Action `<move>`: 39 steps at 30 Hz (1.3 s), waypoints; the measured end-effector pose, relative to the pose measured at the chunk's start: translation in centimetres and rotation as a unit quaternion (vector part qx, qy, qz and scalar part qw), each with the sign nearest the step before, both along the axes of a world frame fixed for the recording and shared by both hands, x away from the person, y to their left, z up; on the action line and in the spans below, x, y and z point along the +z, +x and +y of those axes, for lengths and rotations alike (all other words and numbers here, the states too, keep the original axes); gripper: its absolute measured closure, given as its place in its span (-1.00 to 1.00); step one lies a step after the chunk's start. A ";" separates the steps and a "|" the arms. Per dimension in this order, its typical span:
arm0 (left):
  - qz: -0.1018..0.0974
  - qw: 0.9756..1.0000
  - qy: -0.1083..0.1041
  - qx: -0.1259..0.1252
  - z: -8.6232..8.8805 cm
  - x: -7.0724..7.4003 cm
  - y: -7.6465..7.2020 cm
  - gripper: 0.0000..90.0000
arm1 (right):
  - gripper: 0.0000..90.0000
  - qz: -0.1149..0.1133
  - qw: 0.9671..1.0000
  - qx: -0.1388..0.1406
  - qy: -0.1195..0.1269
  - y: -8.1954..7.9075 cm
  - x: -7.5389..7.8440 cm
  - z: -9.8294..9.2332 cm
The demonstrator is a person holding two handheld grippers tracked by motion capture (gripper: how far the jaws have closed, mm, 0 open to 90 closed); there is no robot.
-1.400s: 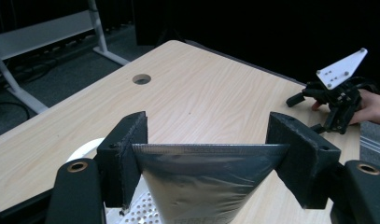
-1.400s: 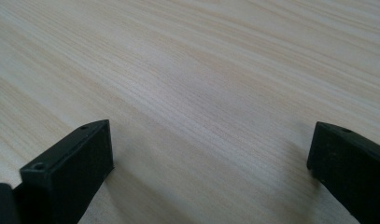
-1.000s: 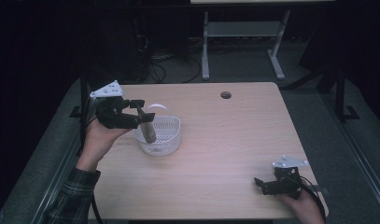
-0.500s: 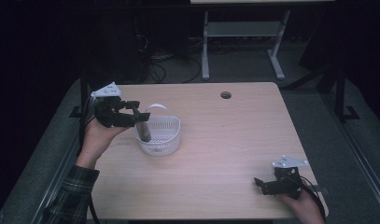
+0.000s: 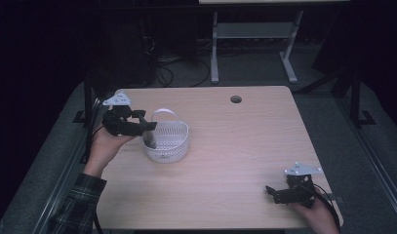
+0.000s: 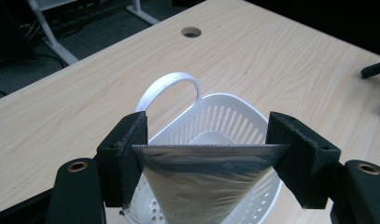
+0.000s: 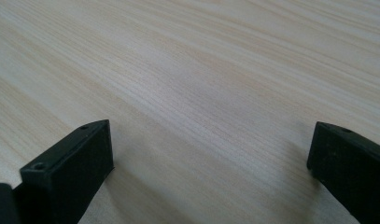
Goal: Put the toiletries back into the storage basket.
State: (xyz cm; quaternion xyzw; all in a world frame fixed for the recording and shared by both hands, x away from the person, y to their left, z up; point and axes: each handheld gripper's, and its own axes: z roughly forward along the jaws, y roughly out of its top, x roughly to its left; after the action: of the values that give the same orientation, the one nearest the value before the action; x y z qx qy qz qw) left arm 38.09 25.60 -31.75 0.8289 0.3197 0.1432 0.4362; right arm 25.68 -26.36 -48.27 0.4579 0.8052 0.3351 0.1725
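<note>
Lower than it was 1 second ago, the left gripper now has its load partly inside the white basket, where earlier the load hung at the near rim, higher up. That load is a silver foil pouch, pinched by its 2 side edges between the pads, so the jaws stand wide but are closed on it rather than spread free. In the left gripper view the pouch's flat top seam runs straight across from one jaw to the other, and the body narrows downward, so its long axis points down into the basket directly below the fingers. The basket sits on the left half of the table, its looped handle on the far side, away from the hand, and something pale already lies in the bottom, though I cannot tell what. The pouch's lower tip looks to be past the rim, so the drop should be short and straight down. At the near right corner, well apart from the basket, the right gripper rests with its jaws spread on nothing, bare wood showing between them; the left hand is plainly the nearer one.
</note>
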 end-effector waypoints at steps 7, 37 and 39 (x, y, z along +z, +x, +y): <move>-0.005 1.000 0.010 0.000 -0.5 -0.6 0.0 -0.34 | -1.00 0.000 1.000 0.000 0.000 0.0 0.0 0.0; 0.023 0.999 0.022 0.012 0.1 -4.5 0.1 -0.34 | -1.00 0.000 1.000 0.000 0.000 0.0 0.0 0.0; 0.022 0.999 0.024 0.009 0.2 -4.5 0.1 -0.34 | -1.00 0.000 1.000 0.000 0.000 0.0 0.0 0.0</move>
State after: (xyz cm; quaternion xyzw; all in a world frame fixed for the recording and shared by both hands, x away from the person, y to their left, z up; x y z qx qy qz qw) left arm 38.16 25.80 -36.25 0.8393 0.3327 0.1365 0.4077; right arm 25.68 -26.36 -48.27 0.4578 0.8052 0.3350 0.1728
